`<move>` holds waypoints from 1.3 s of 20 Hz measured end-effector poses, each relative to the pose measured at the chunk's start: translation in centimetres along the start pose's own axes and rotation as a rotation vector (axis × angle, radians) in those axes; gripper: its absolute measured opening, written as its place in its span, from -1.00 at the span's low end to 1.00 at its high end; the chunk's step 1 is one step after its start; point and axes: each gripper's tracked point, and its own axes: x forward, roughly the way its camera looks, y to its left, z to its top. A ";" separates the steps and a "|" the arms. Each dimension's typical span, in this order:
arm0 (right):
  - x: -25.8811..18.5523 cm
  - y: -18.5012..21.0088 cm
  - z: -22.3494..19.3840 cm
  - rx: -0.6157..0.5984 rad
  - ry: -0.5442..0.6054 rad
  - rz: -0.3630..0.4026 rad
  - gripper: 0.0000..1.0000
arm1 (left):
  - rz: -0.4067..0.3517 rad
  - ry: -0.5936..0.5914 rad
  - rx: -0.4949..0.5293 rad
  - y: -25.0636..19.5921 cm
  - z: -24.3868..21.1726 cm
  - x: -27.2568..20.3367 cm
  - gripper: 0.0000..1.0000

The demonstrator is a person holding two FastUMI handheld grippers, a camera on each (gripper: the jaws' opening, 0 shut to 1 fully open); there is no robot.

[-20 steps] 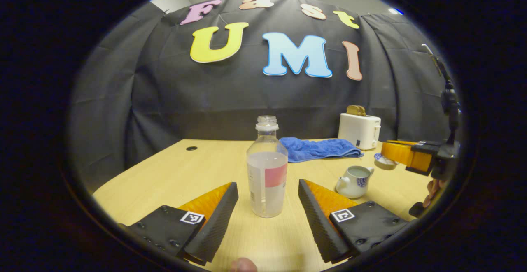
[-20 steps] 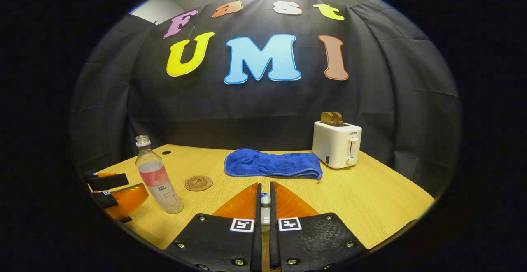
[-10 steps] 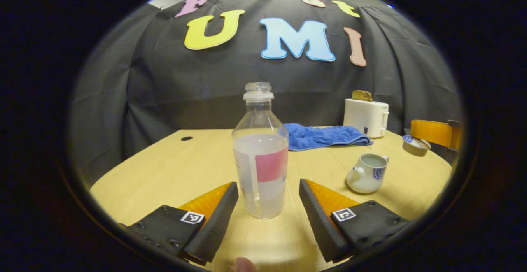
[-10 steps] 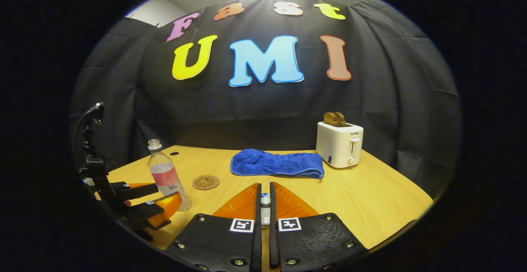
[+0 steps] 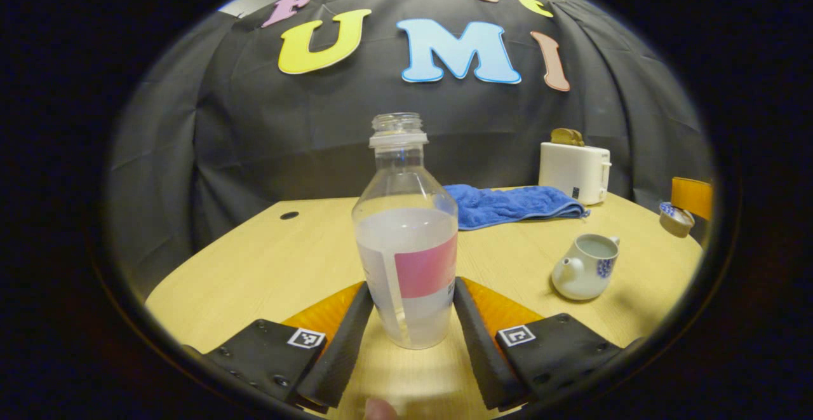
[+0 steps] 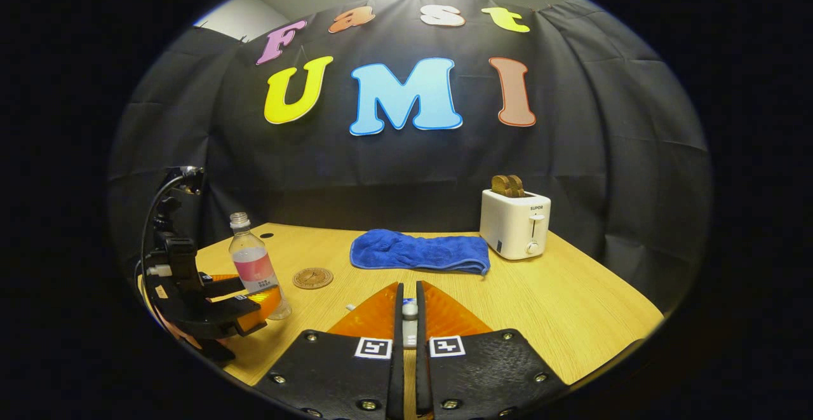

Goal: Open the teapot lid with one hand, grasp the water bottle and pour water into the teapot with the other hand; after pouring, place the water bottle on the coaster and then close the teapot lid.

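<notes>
A clear, uncapped water bottle point(image 5: 406, 261) with a pink label, part full, stands on the wooden table point(image 5: 267, 267). My left gripper point(image 5: 411, 290) has both fingers against its lower sides; the right gripper view shows the bottle point(image 6: 253, 266) and this gripper point(image 6: 251, 299) at far left. The white teapot point(image 5: 584, 272) with blue flowers sits open to the right. My right gripper point(image 6: 409, 290) is shut on the knob of the teapot lid point(image 6: 409, 311). The left gripper view shows the lid point(image 5: 675, 218) raised beyond the teapot. A round brown coaster point(image 6: 312, 277) lies beside the bottle.
A folded blue towel point(image 6: 419, 251) lies at the back of the table, with a white toaster point(image 6: 514, 223) holding toast to its right. A dark grommet hole point(image 5: 289, 215) marks the table's far left. The booth's black cloth wall stands behind.
My left gripper moved forward around the bottle and its fingers closed onto it. The right gripper stayed shut on the lid and shifted slightly.
</notes>
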 end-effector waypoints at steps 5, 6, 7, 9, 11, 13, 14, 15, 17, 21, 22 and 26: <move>-0.6 -0.6 0.1 -0.009 -0.003 0.003 -0.85 | -0.011 0.018 0.060 -0.3 0.4 -0.1 0.72; -0.8 -0.7 0.0 -0.007 -0.005 0.004 -0.85 | -0.007 0.030 0.083 -0.4 0.5 -0.1 0.70; -0.9 -0.9 0.1 -0.002 -0.008 0.004 -0.85 | 0.006 0.047 0.109 -0.1 0.3 0.2 0.69; -1.1 -1.2 0.1 0.005 -0.009 0.006 -0.85 | 0.023 0.047 0.142 0.3 1.3 -0.8 0.66; -1.3 -1.5 0.0 0.010 -0.008 0.010 -0.85 | 0.037 0.041 0.184 0.6 2.2 -1.0 0.66; -1.3 -1.9 -0.2 0.014 -0.006 0.014 -0.85 | 0.050 0.038 0.232 0.8 2.9 -1.7 0.66; -1.3 -2.1 -0.5 0.017 -0.003 0.019 -0.85 | 0.057 0.041 0.261 0.8 3.1 -2.1 0.66; -1.4 -2.2 -0.5 0.024 0.000 0.026 -0.85 | 0.068 0.044 0.299 0.9 3.4 -2.3 0.66; -1.6 -2.8 -0.3 0.034 -0.010 0.031 -0.85 | 0.089 0.062 0.424 1.0 3.7 -2.5 0.66; -1.7 -4.1 -0.1 0.057 -0.025 0.035 -0.85 | 0.117 0.066 0.643 0.5 4.8 -4.2 0.66; -1.8 -4.3 -0.2 0.061 -0.024 0.034 -0.85 | 0.126 0.059 0.686 0.4 5.7 -4.5 0.66; -2.3 -5.6 -0.6 0.057 -0.025 0.020 -0.85 | 0.151 0.052 0.864 0.1 7.1 -4.4 0.66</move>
